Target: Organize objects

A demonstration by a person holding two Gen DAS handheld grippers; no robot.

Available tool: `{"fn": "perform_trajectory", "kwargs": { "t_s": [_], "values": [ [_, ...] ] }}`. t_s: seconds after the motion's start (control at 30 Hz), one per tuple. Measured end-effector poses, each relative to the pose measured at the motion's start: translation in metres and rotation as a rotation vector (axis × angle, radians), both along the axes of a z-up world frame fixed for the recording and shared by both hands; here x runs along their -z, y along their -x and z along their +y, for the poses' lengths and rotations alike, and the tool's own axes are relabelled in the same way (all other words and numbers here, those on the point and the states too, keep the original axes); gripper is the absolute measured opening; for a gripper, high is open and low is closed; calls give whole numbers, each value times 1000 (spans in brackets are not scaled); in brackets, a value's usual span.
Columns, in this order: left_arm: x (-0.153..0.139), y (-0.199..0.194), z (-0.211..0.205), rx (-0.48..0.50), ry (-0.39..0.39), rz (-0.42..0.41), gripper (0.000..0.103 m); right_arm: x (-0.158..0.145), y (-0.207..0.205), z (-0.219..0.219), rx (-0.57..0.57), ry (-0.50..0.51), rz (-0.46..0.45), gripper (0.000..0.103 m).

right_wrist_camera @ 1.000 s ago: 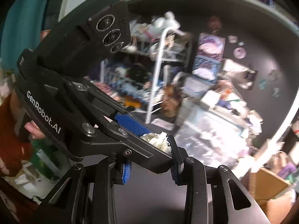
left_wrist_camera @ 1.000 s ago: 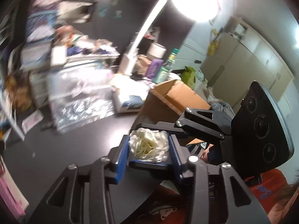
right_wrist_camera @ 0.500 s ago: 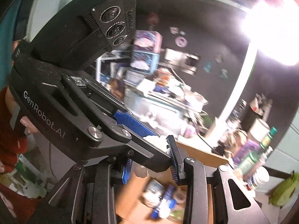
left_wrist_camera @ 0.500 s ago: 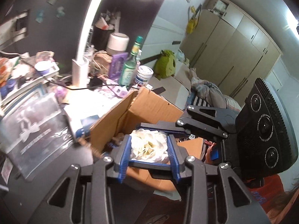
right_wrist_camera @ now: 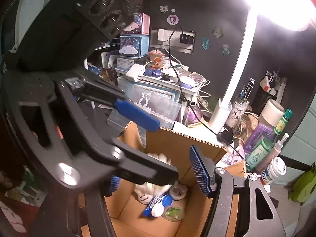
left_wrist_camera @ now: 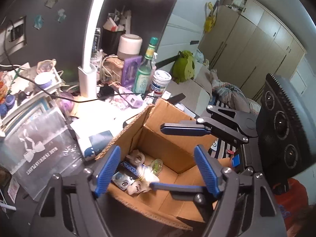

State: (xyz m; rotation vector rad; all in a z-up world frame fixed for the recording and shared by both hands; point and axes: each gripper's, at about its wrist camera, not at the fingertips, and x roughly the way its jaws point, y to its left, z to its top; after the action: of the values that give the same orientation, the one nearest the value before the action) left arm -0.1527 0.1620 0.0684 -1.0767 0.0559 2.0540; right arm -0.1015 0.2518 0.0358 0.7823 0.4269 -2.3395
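Note:
An open cardboard box (left_wrist_camera: 162, 118) stands on the desk, seen from above in both views (right_wrist_camera: 177, 142). A white fabric flower (left_wrist_camera: 145, 174) lies inside it among small items, blurred in the left wrist view; it also shows in the right wrist view (right_wrist_camera: 156, 187). My left gripper (left_wrist_camera: 156, 168) is open and empty over the box. My right gripper (right_wrist_camera: 156, 173) is open and empty over the same box, crossing the left one. A small round green-filled cup (right_wrist_camera: 173, 212) and a blue-and-white packet (right_wrist_camera: 158, 207) lie on the box floor.
A white lamp post (left_wrist_camera: 87, 73) stands behind the box. A green bottle (left_wrist_camera: 145, 71), a white jar (left_wrist_camera: 161, 82), a purple box (left_wrist_camera: 130, 69) and cables crowd the desk. A clear plastic packet (left_wrist_camera: 37, 144) lies left. Wardrobes (left_wrist_camera: 256, 45) stand at the far right.
Both grippers moved over the cardboard box and opened. The white flower they held together has dropped into the box.

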Motion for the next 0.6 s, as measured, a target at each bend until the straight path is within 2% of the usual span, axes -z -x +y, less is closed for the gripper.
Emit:
{"fn": "perform_trajectory", "kwargs": {
  "t_s": [0.17,0.33,0.4,0.5,0.6],
  "values": [
    [-9,-10,-14,-43,-12,43,82,-1,-1,4,10,8,-6,61],
    [-18,-27,-30,-104,-17,101,86,-4,-4,6,27,7,12,77],
    [-21,-34,-36,-132,-19,125,89,-6,-7,6,32,6,23,79],
    [-27,-49,-49,-200,-9,191,96,-10,-12,7,19,31,25,91],
    [-31,-65,-63,-253,-13,248,101,-14,-18,8,11,60,37,96]
  ]
}}
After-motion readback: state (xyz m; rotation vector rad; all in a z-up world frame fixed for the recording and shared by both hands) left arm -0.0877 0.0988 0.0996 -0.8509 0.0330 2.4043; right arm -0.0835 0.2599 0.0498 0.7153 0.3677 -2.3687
